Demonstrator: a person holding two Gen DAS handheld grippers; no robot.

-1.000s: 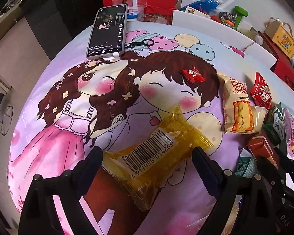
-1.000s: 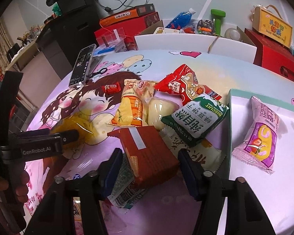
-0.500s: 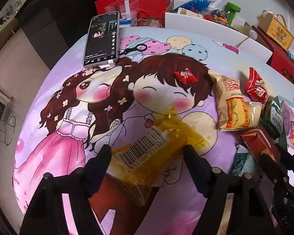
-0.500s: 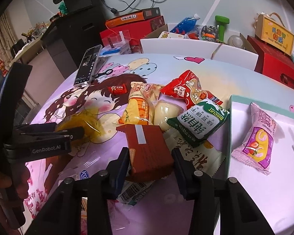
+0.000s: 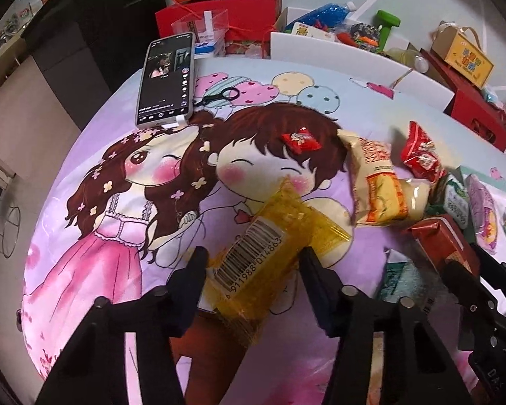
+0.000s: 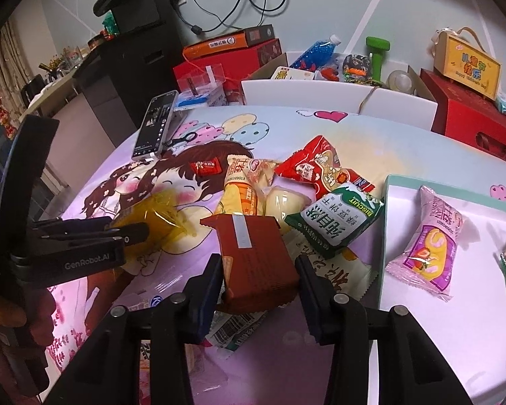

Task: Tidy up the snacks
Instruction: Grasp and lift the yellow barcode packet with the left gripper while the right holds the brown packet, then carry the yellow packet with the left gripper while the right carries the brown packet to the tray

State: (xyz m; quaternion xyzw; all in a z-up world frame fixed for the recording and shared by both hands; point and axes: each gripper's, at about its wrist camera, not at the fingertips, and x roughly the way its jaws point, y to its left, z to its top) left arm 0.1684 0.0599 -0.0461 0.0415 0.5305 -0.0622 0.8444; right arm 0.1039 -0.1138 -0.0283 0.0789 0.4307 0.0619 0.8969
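My left hand-held gripper [image 5: 253,265] has been closing and now pinches the yellow barcoded snack packet [image 5: 270,253] on the desk [image 5: 84,202]. My right hand-held gripper [image 6: 258,270] clamps the brown wafer pack [image 6: 253,256], with the green biscuit bag [image 6: 337,219] just beyond.

The left tool [image 5: 253,263] is matte black plastic: two flat, blade-like fingers [image 5: 194,270] with rounded tips run back into angular strut frames, and round silver-grey screw heads sit at the pivots of those frames. The right tool [image 6: 258,270] is the same build, though its fingers [image 6: 211,280] carry dark blue pads on their inner faces, and four silver-grey screw heads dot its struts. Seen from the side in the right wrist view, the left tool's [image 6: 94,239] black body bears white lettering, "GenRobot.AI", with smaller white print behind that lettering. Further behind the lettering, a hand [image 6: 6,317] wraps the black handle; no sleeve shows.
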